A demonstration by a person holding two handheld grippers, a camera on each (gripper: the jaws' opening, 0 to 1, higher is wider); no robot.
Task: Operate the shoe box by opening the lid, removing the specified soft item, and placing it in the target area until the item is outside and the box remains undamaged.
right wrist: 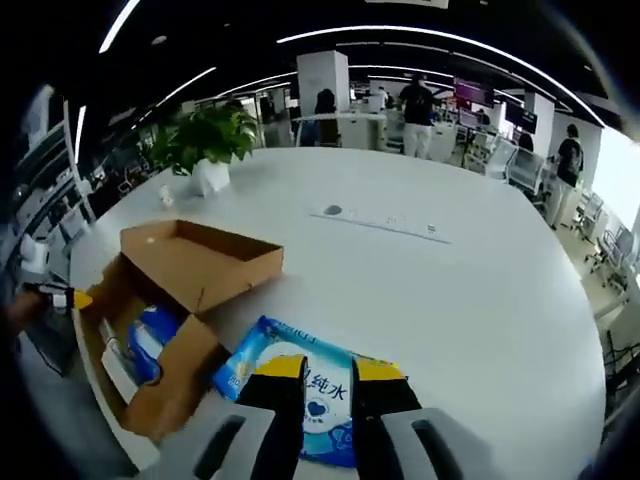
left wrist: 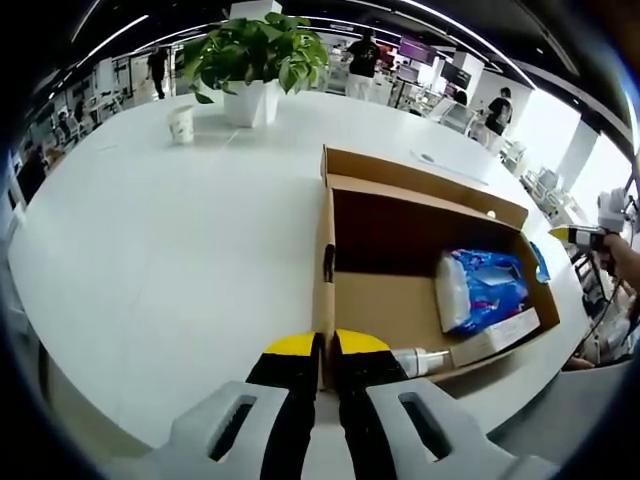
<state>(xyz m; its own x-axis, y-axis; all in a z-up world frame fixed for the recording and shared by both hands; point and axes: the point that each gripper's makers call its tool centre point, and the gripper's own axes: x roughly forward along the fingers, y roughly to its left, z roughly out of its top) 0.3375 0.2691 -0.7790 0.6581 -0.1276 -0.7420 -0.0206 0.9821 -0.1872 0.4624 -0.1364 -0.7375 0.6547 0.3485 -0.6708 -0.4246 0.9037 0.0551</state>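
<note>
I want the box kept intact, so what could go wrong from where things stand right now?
The left gripper is pinching the shoe box wall at its thin cardboard edge; a pull or twist could crease or tear it. The right gripper holds the blue wipes pack close to the box's open flap, so a sideways sweep may snag it. Another blue pack remains inside.

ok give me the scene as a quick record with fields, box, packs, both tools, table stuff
box: cardboard shoe box, open, lid lifted
in box: blue pack, small bottle
outside box: blue wipes pack on the white table
left tool: closed on the box's near wall
right tool: around the wipes pack
also on table: potted plant, paper cup
</note>
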